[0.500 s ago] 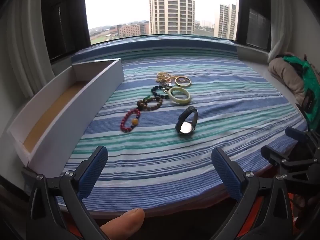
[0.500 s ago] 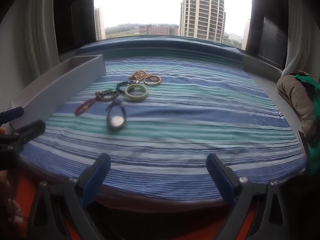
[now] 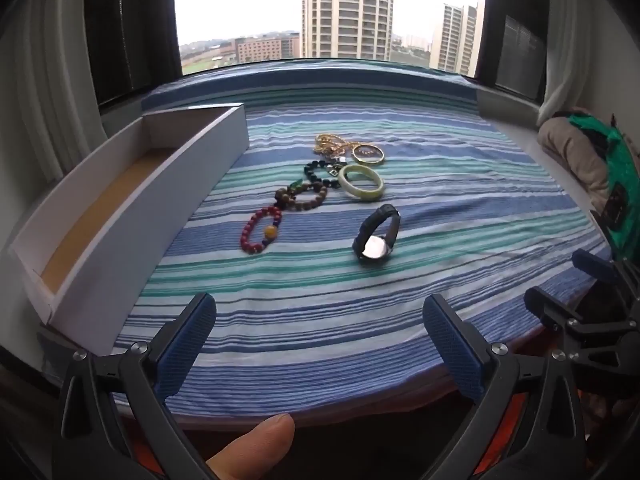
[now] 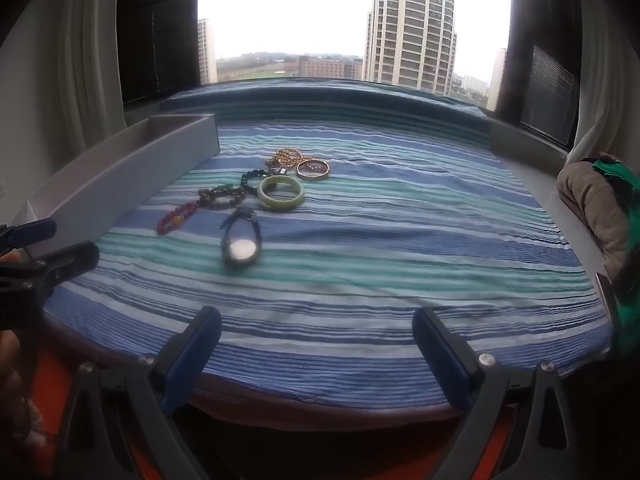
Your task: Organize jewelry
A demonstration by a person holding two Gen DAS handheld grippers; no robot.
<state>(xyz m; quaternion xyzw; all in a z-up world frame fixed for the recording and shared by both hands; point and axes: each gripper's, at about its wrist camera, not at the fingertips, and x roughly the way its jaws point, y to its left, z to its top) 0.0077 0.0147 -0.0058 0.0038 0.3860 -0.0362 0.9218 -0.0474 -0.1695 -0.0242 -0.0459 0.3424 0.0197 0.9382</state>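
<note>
Jewelry lies in a cluster on the striped blue-green cloth point(image 3: 460, 216): a black wristwatch point(image 3: 377, 238) point(image 4: 240, 246), a red bead bracelet point(image 3: 260, 230) point(image 4: 176, 216), a brown bead bracelet point(image 3: 300, 198), a dark bead bracelet point(image 3: 318, 172), a pale green bangle point(image 3: 361, 182) point(image 4: 281, 192), a gold bangle point(image 3: 368, 154) point(image 4: 313, 169) and a gold chain point(image 3: 330, 143). A long white open box point(image 3: 132, 200) point(image 4: 120, 184) lies left of them. My left gripper point(image 3: 320, 316) and right gripper point(image 4: 316, 324) are open and empty, near the cloth's front edge, well short of the jewelry.
A window with dark frames and curtains runs behind the platform. A beige and green bundle point(image 3: 580, 160) point(image 4: 596, 204) lies at the right edge. The right gripper shows at the left view's right side point(image 3: 580, 292); the left gripper shows at the right view's left side point(image 4: 36, 252).
Both views have shifted very slightly; the jewelry and the box lie where they were. Both grippers stay open.
</note>
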